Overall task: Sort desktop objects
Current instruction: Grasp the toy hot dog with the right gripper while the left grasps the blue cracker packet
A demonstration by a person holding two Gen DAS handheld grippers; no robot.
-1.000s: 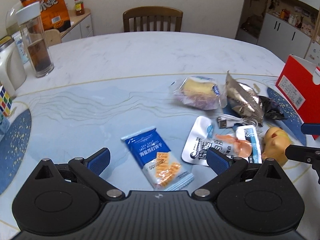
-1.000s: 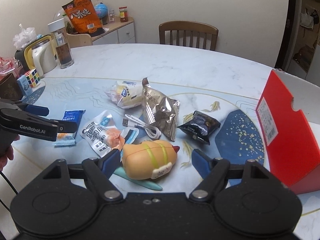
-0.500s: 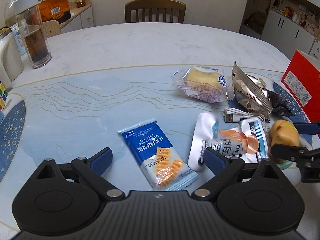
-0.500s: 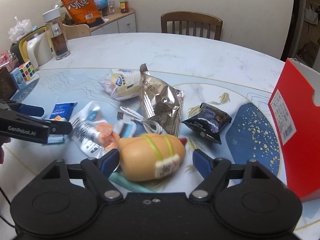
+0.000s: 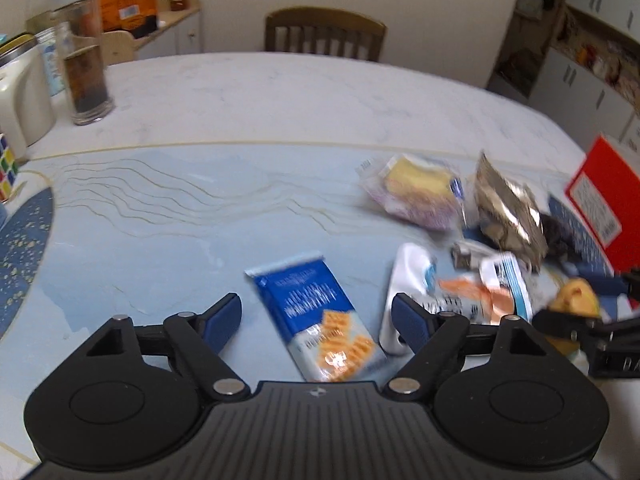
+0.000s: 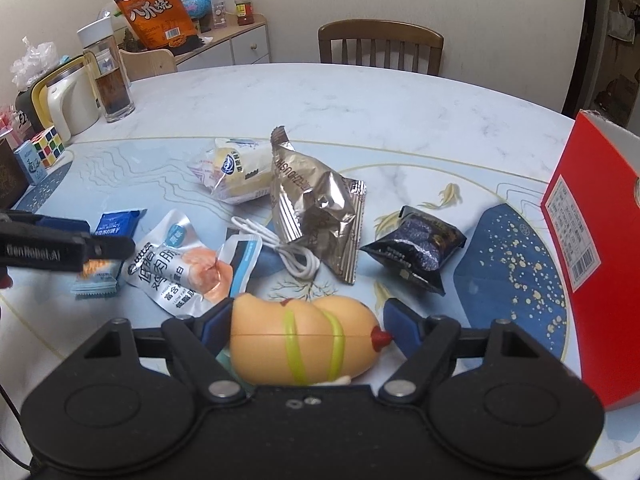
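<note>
since a second ago the right claw point(image 6: 308, 326) has closed in on the tan hot-dog-shaped toy with yellow-green stripes point(image 6: 304, 340), which now fills the lower centre of the right wrist view between the blue pads; the left pad touches it, the right pad sits just beside its red tip, so whether it is clamped i cannot tell. the large marble-patterned round desk point(image 6: 340, 108) carries everything. a red cardboard box point(image 6: 592, 248) stands at the right edge. a crumpled silver foil bag point(image 6: 312, 204) lies mid-frame, touching a clear-wrapped yellow cake point(image 6: 236, 172) to its left. a white chicken snack pouch point(image 6: 176, 260) lies left of centre. in the left wrist view the left claw point(image 5: 316, 320), fingers apart, hovers over the blue cracker packet point(image 5: 316, 316) at lower centre. a small dark purple packet point(image 6: 416, 244) sits right of the foil bag, a coiled white usb cable point(image 6: 288, 248) below it.
</note>
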